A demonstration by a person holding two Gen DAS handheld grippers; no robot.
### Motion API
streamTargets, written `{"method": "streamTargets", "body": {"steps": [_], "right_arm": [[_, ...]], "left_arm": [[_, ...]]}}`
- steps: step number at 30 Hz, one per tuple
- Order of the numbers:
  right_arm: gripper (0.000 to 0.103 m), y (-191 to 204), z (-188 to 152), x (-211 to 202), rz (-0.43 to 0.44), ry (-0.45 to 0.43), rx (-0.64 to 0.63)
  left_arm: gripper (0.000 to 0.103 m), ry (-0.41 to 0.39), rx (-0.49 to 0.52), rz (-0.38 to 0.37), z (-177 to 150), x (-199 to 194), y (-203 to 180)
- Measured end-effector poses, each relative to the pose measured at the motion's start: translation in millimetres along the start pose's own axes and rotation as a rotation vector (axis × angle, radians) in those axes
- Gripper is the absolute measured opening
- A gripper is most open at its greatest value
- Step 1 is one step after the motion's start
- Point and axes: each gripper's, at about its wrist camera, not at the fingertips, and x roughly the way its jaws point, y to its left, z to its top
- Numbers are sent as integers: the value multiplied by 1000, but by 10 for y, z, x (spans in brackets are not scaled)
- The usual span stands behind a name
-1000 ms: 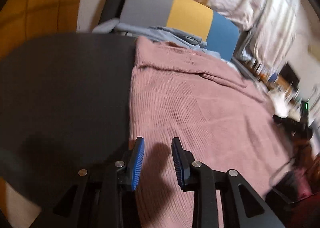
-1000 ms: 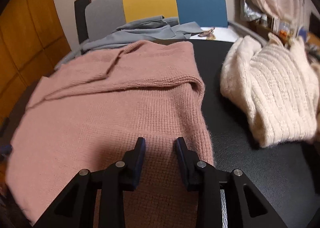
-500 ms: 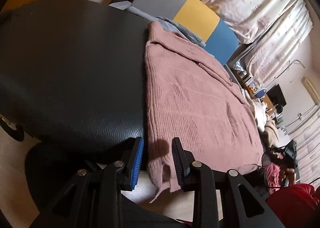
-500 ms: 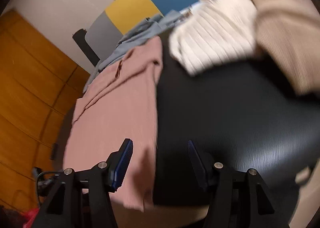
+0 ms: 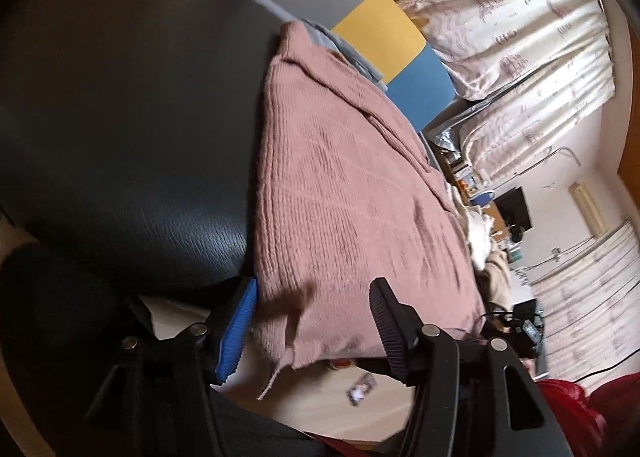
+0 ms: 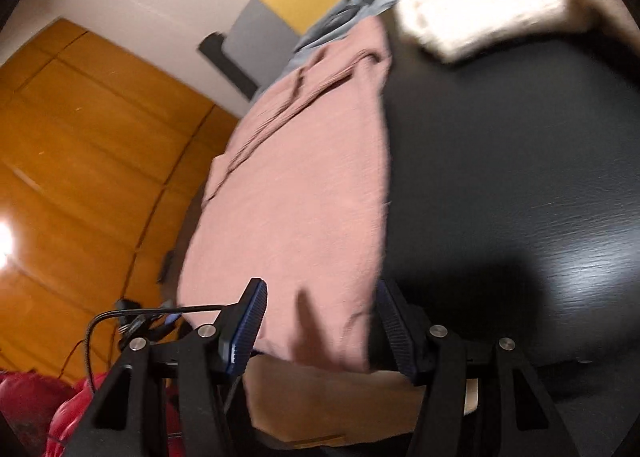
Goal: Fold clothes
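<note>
A pink knitted sweater (image 5: 340,193) lies flat on a round black table (image 5: 132,137), its hem hanging over the near edge. My left gripper (image 5: 312,321) stands open at the hem's left corner, with the pink cloth between its spread fingers. In the right wrist view the same sweater (image 6: 304,193) stretches away, and my right gripper (image 6: 320,321) is open around the hem's right corner. Neither pair of jaws presses on the cloth.
A cream knitted sweater (image 6: 488,5) lies on the table's far right. Grey clothes (image 6: 344,13) are heaped by a grey, yellow and blue chair back (image 5: 380,33). Curtains (image 5: 520,37) hang behind. Cables (image 6: 132,317) and red cloth (image 6: 32,409) lie on the floor.
Both grippers dropped back from above the sweater to the table's near edge and tilted. Their jaws widened and now straddle the hem corners.
</note>
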Motion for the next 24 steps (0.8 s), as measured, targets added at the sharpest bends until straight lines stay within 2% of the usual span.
{"method": "streamTargets", "body": {"steps": [3, 6, 8, 12, 14, 15, 16, 17, 18, 21, 24], "right_arm": [[59, 59, -27, 130, 45, 22, -22], [56, 113, -42, 243, 83, 42, -40], [54, 149, -33, 286, 83, 46, -51], [54, 254, -33, 345, 55, 59, -108], [54, 308, -48, 368, 35, 64, -142], [53, 325, -51, 378, 23, 66, -152], [42, 337, -47, 389, 5, 65, -157], [27, 348, -48, 409, -24, 70, -168], [11, 354, -53, 436, -62, 81, -179], [11, 339, -40, 417, -66, 73, -161], [11, 366, -16, 383, -7, 59, -131]], "left_arm": [[57, 53, -3, -12, -71, 78, -3], [56, 110, 4, 13, -115, 215, -8], [55, 133, 11, 51, -132, 319, -30], [53, 163, 24, 77, -156, 402, -89], [44, 162, 9, 87, -173, 403, -70], [32, 159, 5, 92, -186, 401, -67], [18, 147, 19, 86, -203, 382, -106], [12, 135, 32, 80, -220, 363, -146], [10, 124, 46, 73, -237, 343, -185], [9, 79, 97, 34, -232, 240, -343], [9, 19, 88, -49, -165, 66, -438]]}}
